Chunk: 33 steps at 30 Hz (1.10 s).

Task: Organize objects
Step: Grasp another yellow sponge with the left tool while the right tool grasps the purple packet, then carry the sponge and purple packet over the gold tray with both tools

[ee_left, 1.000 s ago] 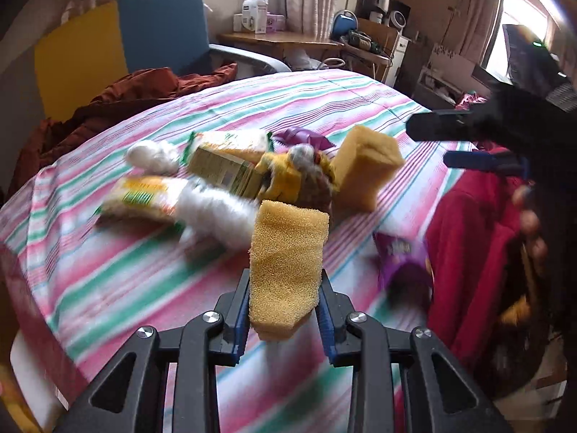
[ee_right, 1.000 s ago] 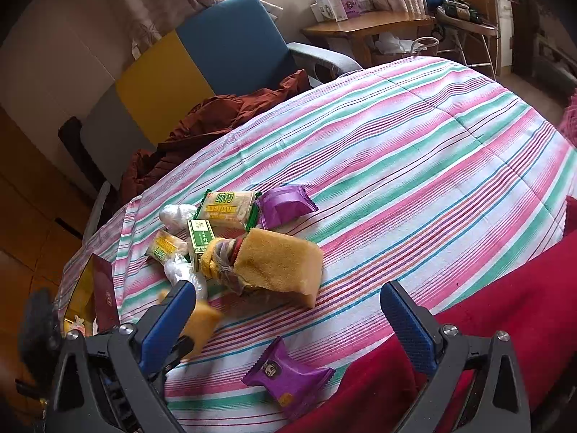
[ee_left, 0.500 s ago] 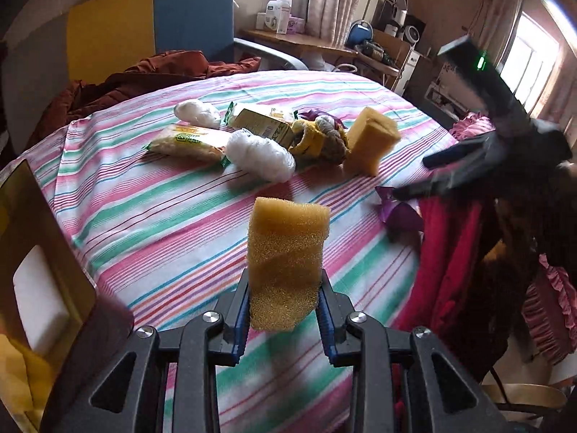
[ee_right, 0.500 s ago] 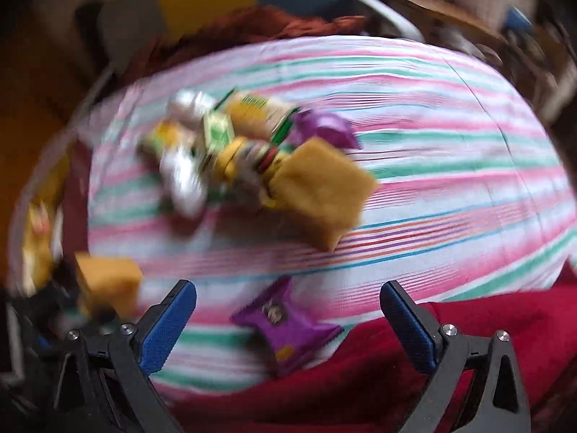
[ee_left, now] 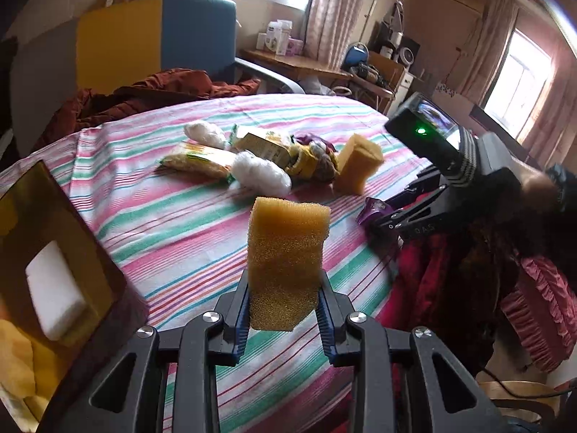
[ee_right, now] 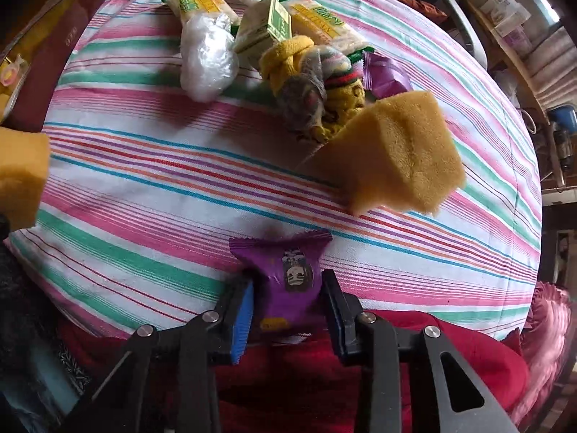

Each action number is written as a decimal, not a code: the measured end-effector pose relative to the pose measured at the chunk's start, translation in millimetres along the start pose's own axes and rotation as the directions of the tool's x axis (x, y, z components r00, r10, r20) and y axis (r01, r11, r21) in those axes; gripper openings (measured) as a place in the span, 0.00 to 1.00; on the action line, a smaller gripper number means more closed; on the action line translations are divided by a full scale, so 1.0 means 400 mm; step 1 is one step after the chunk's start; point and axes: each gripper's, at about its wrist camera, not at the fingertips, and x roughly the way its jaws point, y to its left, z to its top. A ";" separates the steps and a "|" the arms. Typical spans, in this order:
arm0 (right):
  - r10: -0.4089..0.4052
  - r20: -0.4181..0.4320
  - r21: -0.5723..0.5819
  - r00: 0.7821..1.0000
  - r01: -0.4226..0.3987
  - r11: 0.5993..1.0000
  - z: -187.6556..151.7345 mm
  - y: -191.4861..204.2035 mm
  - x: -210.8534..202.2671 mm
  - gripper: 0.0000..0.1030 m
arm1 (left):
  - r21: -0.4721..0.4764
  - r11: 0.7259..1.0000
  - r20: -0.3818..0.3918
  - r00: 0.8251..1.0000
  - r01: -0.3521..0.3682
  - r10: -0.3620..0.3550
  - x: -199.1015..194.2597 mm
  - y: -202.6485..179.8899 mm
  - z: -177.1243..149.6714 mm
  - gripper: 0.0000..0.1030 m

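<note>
My left gripper (ee_left: 285, 310) is shut on a yellow sponge (ee_left: 286, 263) and holds it upright above the striped cloth (ee_left: 173, 223), next to an open box (ee_left: 54, 252) at the left. The held sponge also shows at the left edge of the right wrist view (ee_right: 21, 176). My right gripper (ee_right: 286, 306) has closed around a purple snack packet (ee_right: 288, 278) at the near edge of the cloth; its pads touch the packet's sides. A second yellow sponge (ee_right: 396, 166) lies just beyond.
A pile of packets sits in the middle of the cloth: a white plastic bundle (ee_right: 207, 61), a green carton (ee_right: 267, 29), yellow snack packs (ee_right: 324, 25), rolled socks (ee_right: 313, 83). A red garment (ee_right: 360, 379) hangs at the near edge. A chair (ee_left: 162, 43) stands behind.
My left gripper has carried the sponge back and left toward the open box. My right gripper has dropped to the purple packet and closed from wide open onto it.
</note>
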 end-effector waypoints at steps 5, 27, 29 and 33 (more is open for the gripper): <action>0.036 0.137 0.034 0.990 -0.041 0.999 -0.009 0.017 -0.086 0.33 | -0.077 0.997 0.059 0.998 -0.027 0.032 -0.077 0.054 -0.005 0.30; 0.498 0.412 -0.323 0.763 -0.389 0.863 0.206 0.576 -0.301 0.33 | -0.458 0.824 0.132 0.891 -0.334 0.435 -0.370 0.536 -0.080 0.31; 0.498 0.390 -0.335 0.775 -0.384 0.860 0.215 0.623 -0.280 0.33 | -0.462 0.819 0.124 0.889 -0.340 0.440 -0.366 0.551 -0.082 0.31; 0.504 0.353 -0.334 0.789 -0.397 0.855 0.217 0.653 -0.242 0.33 | -0.444 0.830 0.133 0.892 -0.336 0.432 -0.367 0.543 -0.085 0.31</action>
